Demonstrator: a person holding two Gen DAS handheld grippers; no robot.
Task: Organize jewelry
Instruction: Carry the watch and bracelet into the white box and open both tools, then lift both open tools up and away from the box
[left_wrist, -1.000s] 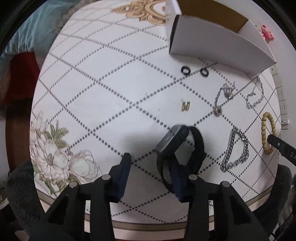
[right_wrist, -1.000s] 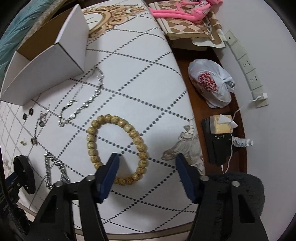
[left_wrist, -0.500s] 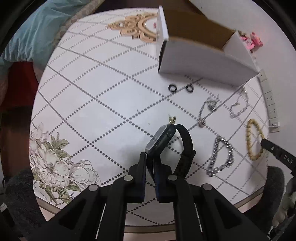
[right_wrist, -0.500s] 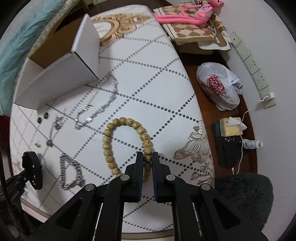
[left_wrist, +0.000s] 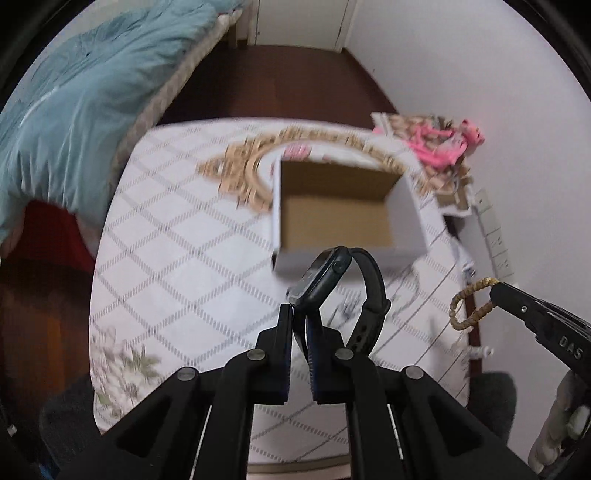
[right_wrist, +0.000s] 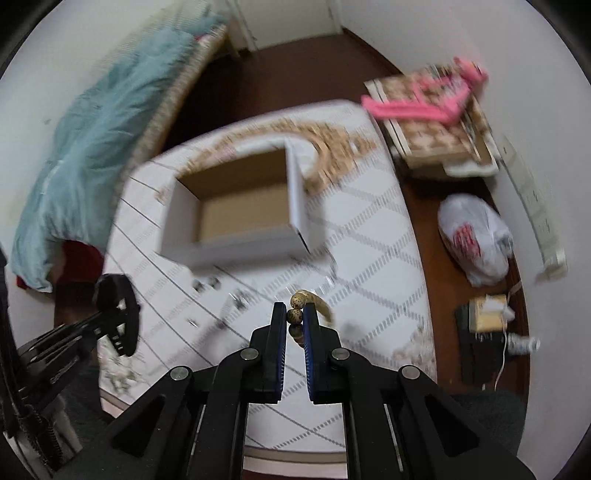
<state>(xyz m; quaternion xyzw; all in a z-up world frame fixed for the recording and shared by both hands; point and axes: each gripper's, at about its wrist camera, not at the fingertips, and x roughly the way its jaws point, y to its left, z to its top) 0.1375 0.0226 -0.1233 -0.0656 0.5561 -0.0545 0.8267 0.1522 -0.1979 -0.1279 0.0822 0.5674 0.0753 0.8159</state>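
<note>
My left gripper (left_wrist: 300, 317) is shut on the strap of a black smartwatch (left_wrist: 334, 288) and holds it in the air above the table, in front of the open white cardboard box (left_wrist: 334, 210). My right gripper (right_wrist: 294, 317) is shut on a wooden bead bracelet (right_wrist: 297, 302), lifted off the table; the bracelet also shows in the left wrist view (left_wrist: 471, 306). The box (right_wrist: 240, 206) looks empty, with a brown inside. The smartwatch shows at the left of the right wrist view (right_wrist: 116, 291). Blurred silver chains (right_wrist: 236, 299) lie on the table below the box.
The round table (left_wrist: 177, 258) has a white cloth with a dotted diamond pattern. A bed with a teal blanket (left_wrist: 74, 99) stands at the left. A pink toy on a checked box (right_wrist: 428, 107), a white plastic bag (right_wrist: 476, 240) and wall sockets (right_wrist: 532, 199) are at the right.
Both grippers have risen high above the table, carrying the smartwatch and the bead bracelet, and the box's open inside has come into view. A second ago both grippers were open around these items.
</note>
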